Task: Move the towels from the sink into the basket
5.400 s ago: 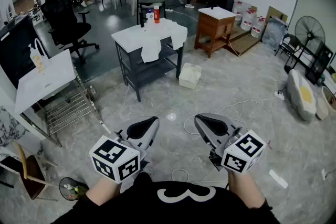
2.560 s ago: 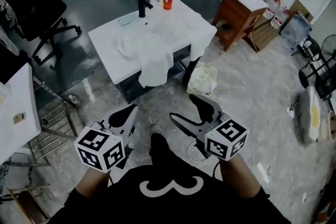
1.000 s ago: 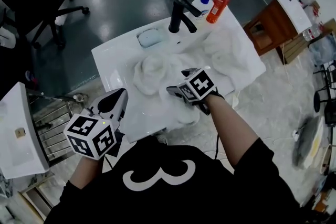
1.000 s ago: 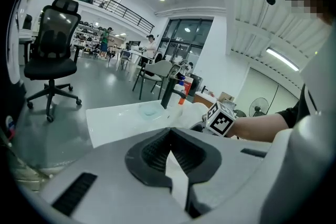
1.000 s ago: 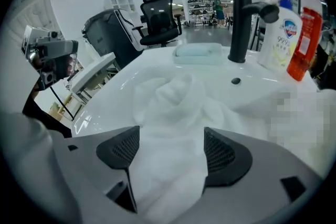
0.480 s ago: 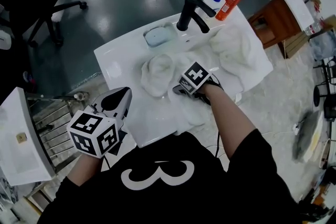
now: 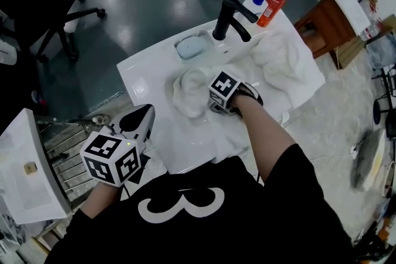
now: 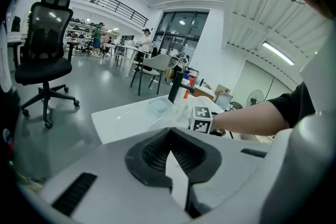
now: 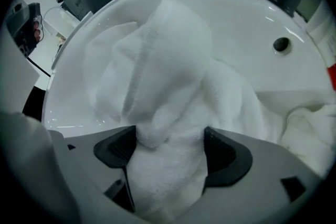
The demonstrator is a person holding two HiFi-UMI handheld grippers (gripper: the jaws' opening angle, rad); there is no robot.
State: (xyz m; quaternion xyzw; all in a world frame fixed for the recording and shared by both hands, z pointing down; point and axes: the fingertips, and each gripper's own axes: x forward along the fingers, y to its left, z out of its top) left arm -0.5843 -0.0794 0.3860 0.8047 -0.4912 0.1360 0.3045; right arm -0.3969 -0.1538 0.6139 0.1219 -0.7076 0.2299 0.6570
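White towel (image 9: 157, 60): judged soft, light and limp, heaped in the sink (image 9: 247, 18); best taken at a bunched fold, where right hand-held gripper (image 9: 169, 147) clamps it; left hand-held gripper (image 8: 170, 149) closed, empty.

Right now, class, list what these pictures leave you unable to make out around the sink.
Basket: no view shows it.
Towel count: in the head view the white towels merge into heaps on the sink; no count possible.
Right gripper: the head view hides its jaws under its marker cube; only its own view shows them closed on a towel.
Orange bottle: label too small in the head view.
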